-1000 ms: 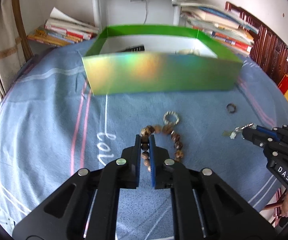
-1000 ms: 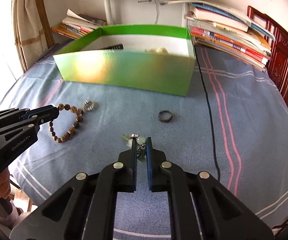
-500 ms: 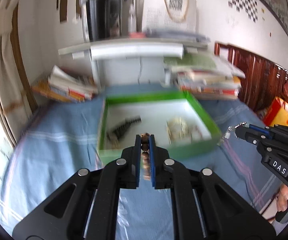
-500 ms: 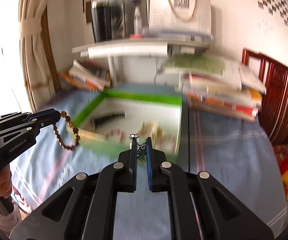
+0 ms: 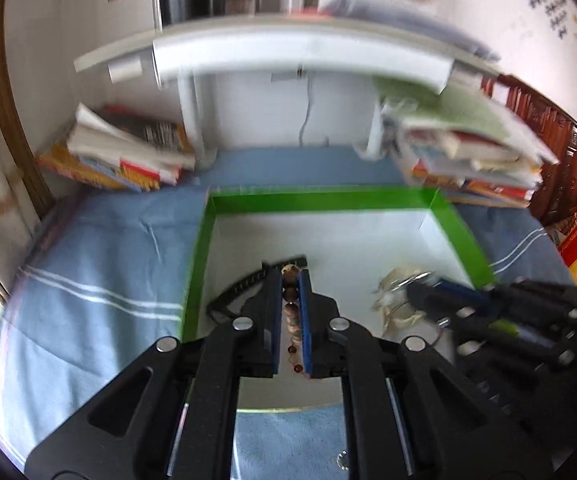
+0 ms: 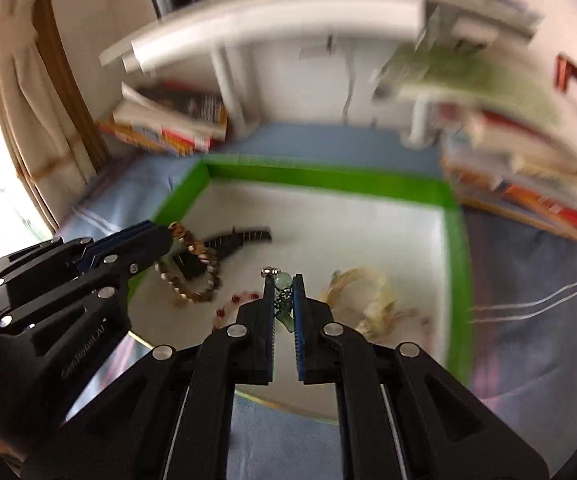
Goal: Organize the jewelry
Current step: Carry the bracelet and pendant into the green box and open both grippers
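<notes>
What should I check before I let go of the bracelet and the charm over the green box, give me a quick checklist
1. Left gripper shut on the bead bracelet: ok.
2. Right gripper shut on the green charm: ok.
3. Both grippers above the green box interior, inside its walls: ok.
4. Bracelet clear of the black item lying in the box: cannot tell, they overlap in both views.
5. Landing spot under the charm free of the pale jewelry and red beads: cannot tell.
6. Views steady: not ok, both are motion-blurred.
</notes>
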Available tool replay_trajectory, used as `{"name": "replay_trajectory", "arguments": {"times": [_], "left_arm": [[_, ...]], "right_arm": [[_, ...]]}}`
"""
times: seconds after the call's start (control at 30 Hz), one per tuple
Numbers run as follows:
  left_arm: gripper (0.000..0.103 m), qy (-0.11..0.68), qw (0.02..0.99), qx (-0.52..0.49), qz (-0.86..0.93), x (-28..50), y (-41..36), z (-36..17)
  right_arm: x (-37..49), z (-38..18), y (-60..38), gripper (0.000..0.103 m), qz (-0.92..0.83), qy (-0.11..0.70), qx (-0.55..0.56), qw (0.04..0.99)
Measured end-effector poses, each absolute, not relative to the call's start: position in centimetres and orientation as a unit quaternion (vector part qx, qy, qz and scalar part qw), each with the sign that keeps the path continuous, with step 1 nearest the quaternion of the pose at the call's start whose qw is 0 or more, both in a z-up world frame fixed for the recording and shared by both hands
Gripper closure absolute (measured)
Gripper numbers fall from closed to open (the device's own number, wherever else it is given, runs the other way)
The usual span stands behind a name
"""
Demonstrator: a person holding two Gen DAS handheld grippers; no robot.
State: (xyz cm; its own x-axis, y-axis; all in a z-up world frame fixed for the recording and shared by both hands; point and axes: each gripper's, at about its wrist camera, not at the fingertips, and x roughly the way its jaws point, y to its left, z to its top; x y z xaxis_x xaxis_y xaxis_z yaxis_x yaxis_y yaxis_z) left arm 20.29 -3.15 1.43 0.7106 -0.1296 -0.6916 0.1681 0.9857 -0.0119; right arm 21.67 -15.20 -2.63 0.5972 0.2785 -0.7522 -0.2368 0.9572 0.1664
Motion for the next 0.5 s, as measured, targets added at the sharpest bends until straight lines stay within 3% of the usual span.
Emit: {"name": "replay_trajectory", "arguments": {"times": [0.1,0.17,0.23,0.33,0.5], "left_arm": [[0.094,0.393,0.916,0.022,-0.076,21.3,-2.7,-0.4],[0.088,0.396,0.915,0.02,-0.073,21.3,-2.3,-0.7],[0.073,0.389,0.918,0.017,-0.072,20.7,-1.9,-0.3],[0.061,0.365,0.929,0.019,-0.065,18.0,-1.0,1.1],[0.053,0.355,0.933,0.039,-0.055,12.1,-0.7,0.4]], "right_arm": [[22.1,-4.0,-14.8,0.089,0.136,0.441,0.021,0.887],[21.5,-3.3,-15.4,0.067,0.136,0.433,0.033,0.891],[20.0,-1.9,-16.7,0.058,0.133,0.409,0.045,0.902],[16.6,-0.3,-18.8,0.058,0.127,0.381,0.047,0.915],[10.5,-1.5,-22.9,0.058,0.078,0.374,0.038,0.923]]}}
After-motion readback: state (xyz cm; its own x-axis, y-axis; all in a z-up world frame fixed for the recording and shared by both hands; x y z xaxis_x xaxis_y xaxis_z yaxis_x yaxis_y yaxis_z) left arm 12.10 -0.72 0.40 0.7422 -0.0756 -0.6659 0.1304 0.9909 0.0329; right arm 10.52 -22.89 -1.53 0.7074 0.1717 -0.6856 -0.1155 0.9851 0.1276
